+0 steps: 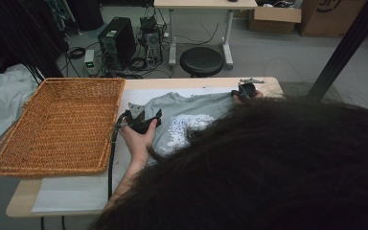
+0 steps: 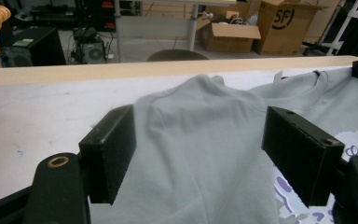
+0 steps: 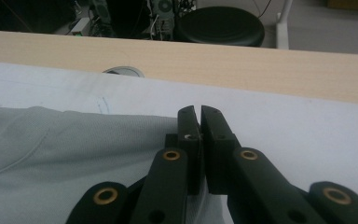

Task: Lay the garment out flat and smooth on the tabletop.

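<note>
Fabric lay at the middle of the scene: a grey cotton T-shirt [image 1: 187,117] with a white and purple printed motif on its front was spread on the white sheet [image 1: 76,191] that covered the pale wooden table [image 1: 21,203]. The print could not be read as words in any view; only purple outlines on white showed at the shirt's lower right in the left gripper view. Left of the shirt, on the same table, sat a wide, shallow orange wicker basket [image 1: 57,124], apart from the cloth. The left gripper [image 2: 198,154], held in the person's left hand [image 1: 139,141] at the shirt's left edge, had its two black jaws spread wide, one on either side of a raised fold of the grey shirt, neither visibly pressing it. The right gripper [image 3: 199,121], at the shirt's far right corner near the table's far edge, had its jaws drawn together with a bare sliver between their tips, at the shirt's edge; whether cloth was caught between them could not be told. Beyond the shirt and the table's far edge stood a round black stool [image 1: 201,61], and farther back a brown cardboard box [image 2: 286,23] printed in black with "SF".
</note>
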Available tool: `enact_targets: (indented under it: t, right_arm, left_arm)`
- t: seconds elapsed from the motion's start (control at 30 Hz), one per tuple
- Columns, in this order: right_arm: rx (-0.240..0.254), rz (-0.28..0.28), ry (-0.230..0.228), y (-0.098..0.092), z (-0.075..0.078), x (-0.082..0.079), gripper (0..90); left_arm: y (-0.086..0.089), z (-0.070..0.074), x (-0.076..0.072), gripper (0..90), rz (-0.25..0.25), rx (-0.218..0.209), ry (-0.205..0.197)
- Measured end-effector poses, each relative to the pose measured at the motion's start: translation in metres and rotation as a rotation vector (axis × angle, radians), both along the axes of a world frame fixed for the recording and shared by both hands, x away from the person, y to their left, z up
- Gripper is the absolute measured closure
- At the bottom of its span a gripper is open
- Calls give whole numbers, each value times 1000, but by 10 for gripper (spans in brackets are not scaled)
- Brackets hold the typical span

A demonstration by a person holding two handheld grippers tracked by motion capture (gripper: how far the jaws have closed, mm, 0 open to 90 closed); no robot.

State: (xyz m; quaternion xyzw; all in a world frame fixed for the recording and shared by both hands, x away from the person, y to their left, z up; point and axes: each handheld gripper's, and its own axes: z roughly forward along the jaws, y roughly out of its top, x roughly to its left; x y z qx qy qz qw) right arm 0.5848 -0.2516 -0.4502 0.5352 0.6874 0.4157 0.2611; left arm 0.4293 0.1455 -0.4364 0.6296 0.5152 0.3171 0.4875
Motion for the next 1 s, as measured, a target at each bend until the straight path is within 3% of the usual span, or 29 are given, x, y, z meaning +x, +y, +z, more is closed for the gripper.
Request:
enact_targets:
  t: [0.03, 0.13, 0.2, 0.33, 0.47, 0.5, 0.53, 0.77, 1.0]
  right_arm:
    - [-2, 9, -4, 1, 0, 0, 858]
    - [12, 23, -1, 3, 0, -1, 687]
    - [14, 43, -7, 2, 8, -11, 596]
    - [32, 77, -48, -1, 20, -29, 580]
    - [68, 104, -89, -10, 36, -60, 578]
    - [80, 113, -108, -14, 42, -76, 577]
    - [80, 113, -108, -14, 42, -76, 571]
    - [153, 153, -155, -25, 53, -142, 556]
    - [185, 113, -159, -39, 51, -205, 461]
  left_arm:
    - [0, 0, 0, 268, -1, 1, 1]
    - [0, 0, -1, 267, -4, 1, 8]
    - [0, 0, -1, 265, -5, 9, 10]
    - [-2, 2, -5, 265, -14, 18, 5]
    - [-3, 3, -9, 265, -16, 27, 8]
    - [-3, 3, -10, 264, -12, 26, 9]
    - [-2, 3, -12, 264, -10, 21, 11]
    - [-1, 8, -29, 263, -12, 27, -6]
    - [4, 22, -60, 253, -26, 7, -44]
